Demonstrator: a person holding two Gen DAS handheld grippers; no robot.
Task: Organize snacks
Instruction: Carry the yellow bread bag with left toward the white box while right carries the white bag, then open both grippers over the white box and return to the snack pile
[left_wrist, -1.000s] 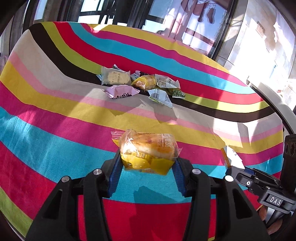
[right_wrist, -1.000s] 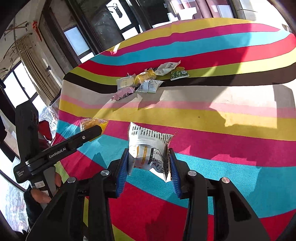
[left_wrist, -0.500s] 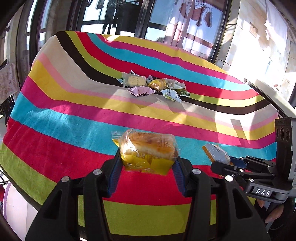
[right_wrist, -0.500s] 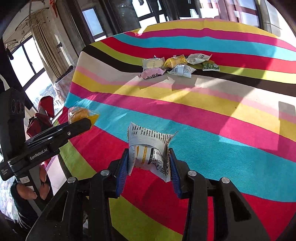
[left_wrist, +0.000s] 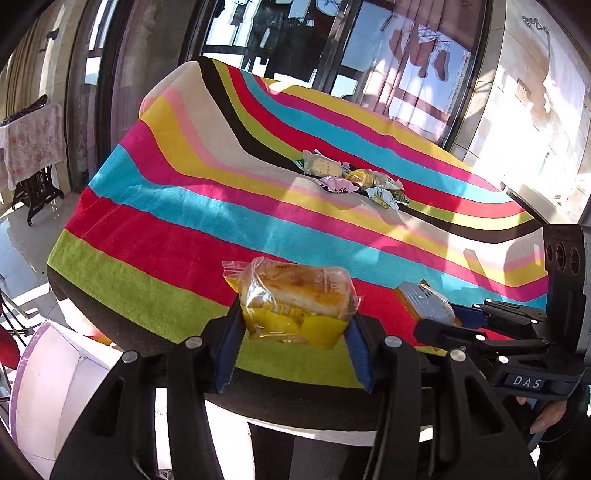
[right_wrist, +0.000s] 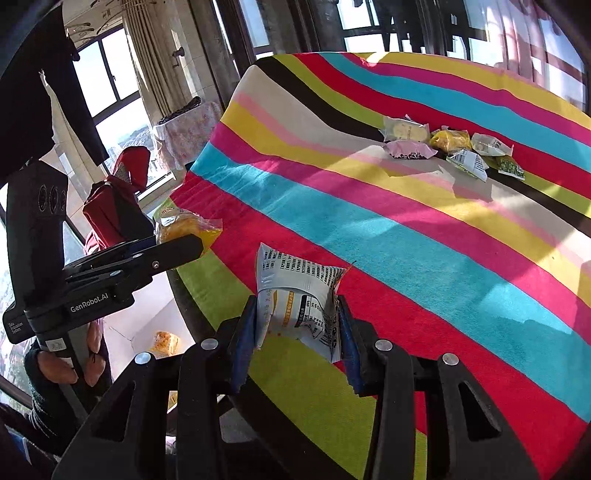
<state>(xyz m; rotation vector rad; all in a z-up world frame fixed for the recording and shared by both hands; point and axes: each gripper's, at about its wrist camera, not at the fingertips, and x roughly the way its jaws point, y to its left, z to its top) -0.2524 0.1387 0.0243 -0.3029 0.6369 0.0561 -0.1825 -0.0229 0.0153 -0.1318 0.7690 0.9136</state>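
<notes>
My left gripper (left_wrist: 293, 325) is shut on a clear-wrapped bread roll with a yellow base (left_wrist: 295, 295), held above the near edge of the striped table (left_wrist: 221, 206). My right gripper (right_wrist: 297, 325) is shut on a white printed snack packet (right_wrist: 299, 299), also over the near edge. Each gripper shows in the other's view: the right one (left_wrist: 458, 321) with its packet (left_wrist: 424, 302), the left one (right_wrist: 173, 251) with the roll (right_wrist: 181, 225). Several snack packets (left_wrist: 351, 179) lie clustered at the table's far side, and they also show in the right wrist view (right_wrist: 450, 147).
A white and lilac container (left_wrist: 55, 373) stands on the floor below the table's near left edge. A red bag (right_wrist: 114, 206) and a cloth-covered stand (left_wrist: 33, 144) are off to the left. Windows line the far wall.
Both grippers have pulled back from over the table toward its near edge, each still holding its snack. The table's edge and the floor have come into view.
</notes>
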